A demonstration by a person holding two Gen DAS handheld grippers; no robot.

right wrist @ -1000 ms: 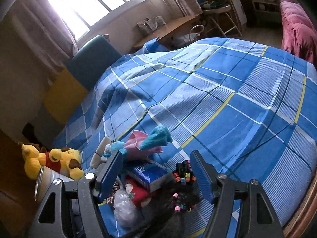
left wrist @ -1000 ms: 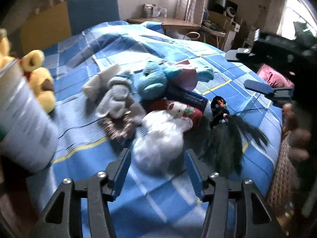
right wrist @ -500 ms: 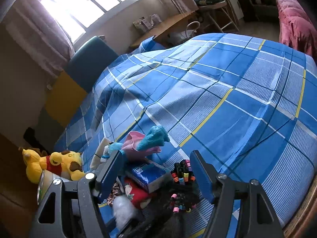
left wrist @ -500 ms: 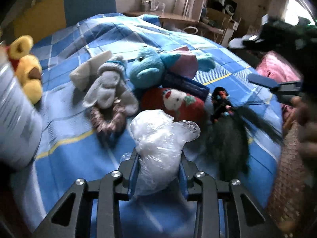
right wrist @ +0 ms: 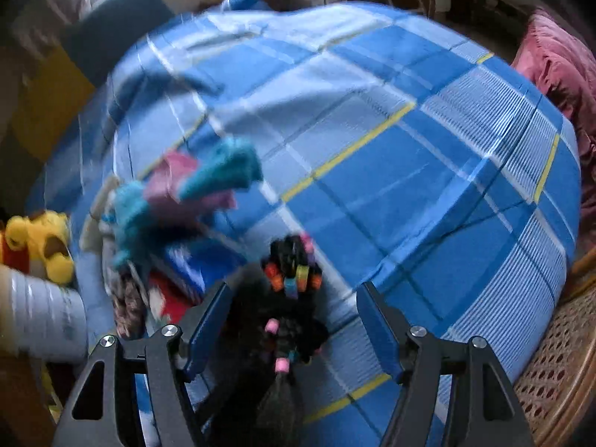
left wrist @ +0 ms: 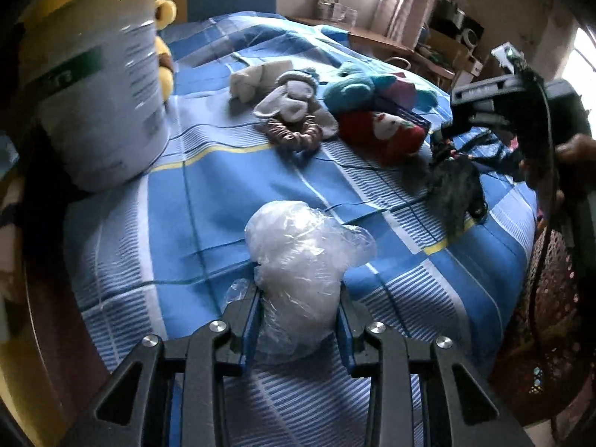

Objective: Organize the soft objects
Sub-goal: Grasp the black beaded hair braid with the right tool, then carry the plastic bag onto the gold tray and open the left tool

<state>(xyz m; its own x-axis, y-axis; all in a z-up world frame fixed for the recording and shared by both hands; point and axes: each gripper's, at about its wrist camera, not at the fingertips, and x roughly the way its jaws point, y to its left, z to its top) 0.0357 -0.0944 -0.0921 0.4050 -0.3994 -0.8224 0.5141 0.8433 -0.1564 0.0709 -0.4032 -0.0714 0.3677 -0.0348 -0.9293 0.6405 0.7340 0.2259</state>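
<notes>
Across the blue checked bedspread [left wrist: 208, 201] the soft things lie in a loose heap toward the far side: a grey plush elephant [left wrist: 294, 102], a striped scrunchie [left wrist: 294, 136] touching its front, a teal plush [left wrist: 354, 87] and a red Santa toy [left wrist: 387, 130] pressed together. A tall white tin [left wrist: 100, 85] stands at the left edge of the bed, open at the top, with a yellow bear [right wrist: 41, 242] just behind it; I take the tin for the place where the small soft things are meant to go, which would explain why it sits so near.

The left gripper [left wrist: 298, 320] has its pads pressed into the sides of a clear plastic bag of white stuffing [left wrist: 301, 260], narrow and pinching it low down, so the bulk of the bag bulges out ahead of the fingers. The bag is clear of the heap, on the near part of the bed. A grip so low seems sensible for something this slack, though the film could slip.

The right gripper [right wrist: 294, 320] points steeply down over a black hair bundle with coloured bands [right wrist: 292, 272], which lies just beside the heap. Its jaws stand wide on either side of the bundle and are closing a little, the pads not yet on it. The view there is blurred, so finer detail escapes me.
</notes>
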